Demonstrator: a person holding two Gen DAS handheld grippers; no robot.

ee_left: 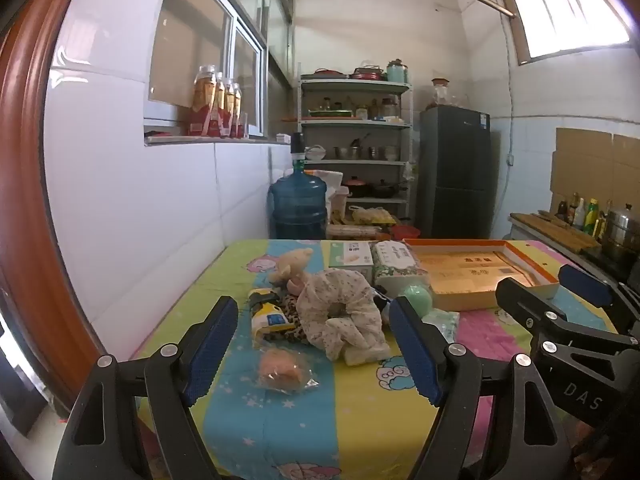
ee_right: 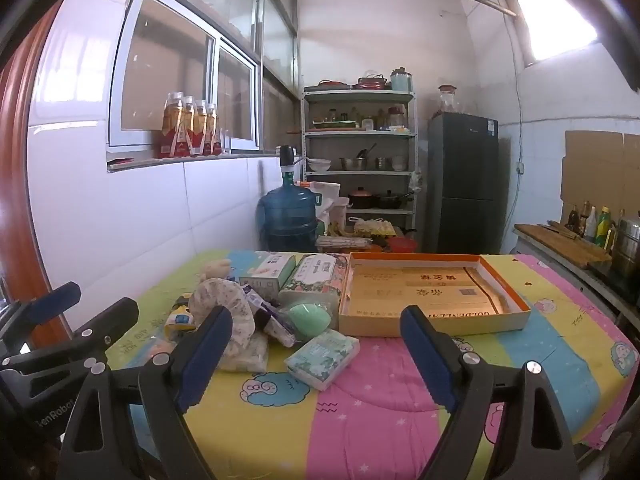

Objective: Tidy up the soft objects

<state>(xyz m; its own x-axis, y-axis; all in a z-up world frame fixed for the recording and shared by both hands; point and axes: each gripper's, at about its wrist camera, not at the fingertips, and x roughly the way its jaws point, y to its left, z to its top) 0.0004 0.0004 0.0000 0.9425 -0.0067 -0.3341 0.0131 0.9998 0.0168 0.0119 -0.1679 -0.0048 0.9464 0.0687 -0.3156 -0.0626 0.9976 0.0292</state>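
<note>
The left gripper [ee_left: 314, 350] is spread wide with nothing between its blue pads, aimed slightly down at the pile; the right gripper [ee_right: 316, 356] is likewise wide apart and empty. The soft objects lie heaped on the patterned quilt [ee_right: 380, 412], just left of the shallow orange-rimmed box [ee_right: 516, 316], which stands empty. Nearest the left gripper is a bagged peach-coloured puff [ee_left: 280, 368]: light, but its clear wrapper looks slippery, so pinch across the bulk, not the film. Behind it the floral fabric ring [ee_left: 340, 312] is limp; grip a thick fold. The green sponge egg [ee_right: 310, 318] compresses easily. The tissue pack [ee_right: 322, 356], closest to the right gripper, is best clamped across its short sides.
</note>
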